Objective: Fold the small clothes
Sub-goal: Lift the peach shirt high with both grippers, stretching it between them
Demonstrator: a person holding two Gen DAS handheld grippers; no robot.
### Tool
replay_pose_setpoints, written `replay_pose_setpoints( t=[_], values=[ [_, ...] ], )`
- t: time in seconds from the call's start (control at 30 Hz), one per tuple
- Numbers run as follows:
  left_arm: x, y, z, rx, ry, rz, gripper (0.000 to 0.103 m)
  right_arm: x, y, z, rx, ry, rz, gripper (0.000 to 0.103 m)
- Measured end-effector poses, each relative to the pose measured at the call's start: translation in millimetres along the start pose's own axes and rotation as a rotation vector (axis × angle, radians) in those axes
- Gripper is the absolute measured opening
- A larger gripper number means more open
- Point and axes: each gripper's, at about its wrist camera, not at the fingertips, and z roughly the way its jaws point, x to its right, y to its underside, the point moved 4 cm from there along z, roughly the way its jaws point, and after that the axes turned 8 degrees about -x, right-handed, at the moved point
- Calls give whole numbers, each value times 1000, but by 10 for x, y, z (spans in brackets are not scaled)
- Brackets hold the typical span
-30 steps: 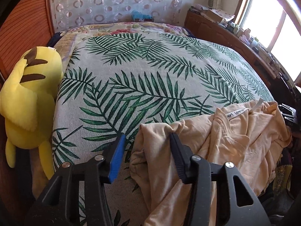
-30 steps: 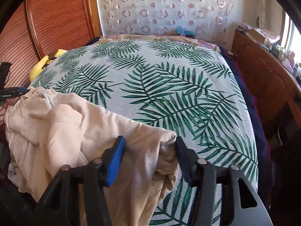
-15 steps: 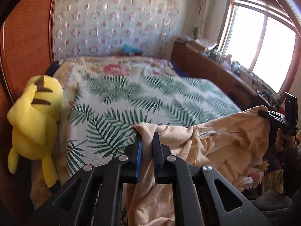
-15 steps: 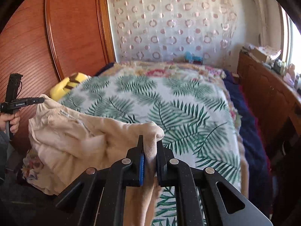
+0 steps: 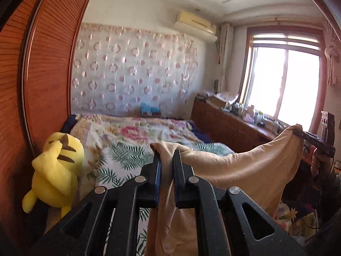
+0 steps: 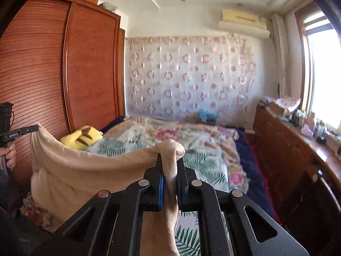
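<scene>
A second ago both tools stood open over a crumpled beige garment lying on the leaf-print bedspread; now each has clamped onto the cloth and lifted it clear of the bed. The left hand-held gripper [image 5: 166, 156] is pinched narrow on one upper corner of the beige garment [image 5: 245, 170], and the right hand-held gripper [image 6: 169, 162] is pinched narrow on the opposite corner, so the fabric hangs in the air between them as a sagging sheet above the near end of the bed [image 6: 204, 162]. For folding, this looks like the spreading step: with two corners held apart the cloth is opened out and can probably be laid flat next, though the top edge sags, so the corners may need to be drawn wider first. The left wrist view shows the far right-hand tool at the edge of frame with the person's hand [image 5: 319, 162] on its handle, and the whole yellow plush toy [image 5: 56, 170] leaning by the wooden wardrobe [image 5: 42, 74]. The right wrist view shows the left-hand tool and its holding hand [image 6: 9, 155] instead, only the plush's head, and more of the dresser [image 6: 287, 149] under the window.
</scene>
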Motion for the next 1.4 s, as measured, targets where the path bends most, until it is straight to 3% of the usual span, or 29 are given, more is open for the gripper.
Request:
replay_pose_setpoints(
  t=[0.2,0.4,0.6,0.7,0.8,0.97,1.13,1.27,1.4],
  values=[
    [39,-356,-410,144,4,4,10,-108,-222,-496,117,34,-62,9],
    [188,-908,-677,250,-20,77,10,-196,-528,-960,218,78,-143,9],
    [247,-1475,-605,296,-81,125,10,-166,-980,-1089,289,136,-204,9],
    [231,-1651,-366,283,-114,133,10,-124,-1152,-932,287,180,-222,9],
    [161,-1726,1,235,-154,129,10,-237,-1132,-469,237,214,-229,9],
    [-114,-1487,949,119,-229,127,10,-322,-1087,385,89,229,-222,9],
    [-483,-1073,2096,-43,-239,87,10,-264,-686,1598,-62,224,-194,9],
    [-661,-877,2712,-116,-249,56,10,-270,-480,2340,-127,203,-169,9],
    [-741,-887,3103,-160,-254,51,10,-275,-423,2870,-185,188,-168,9]
  ],
)
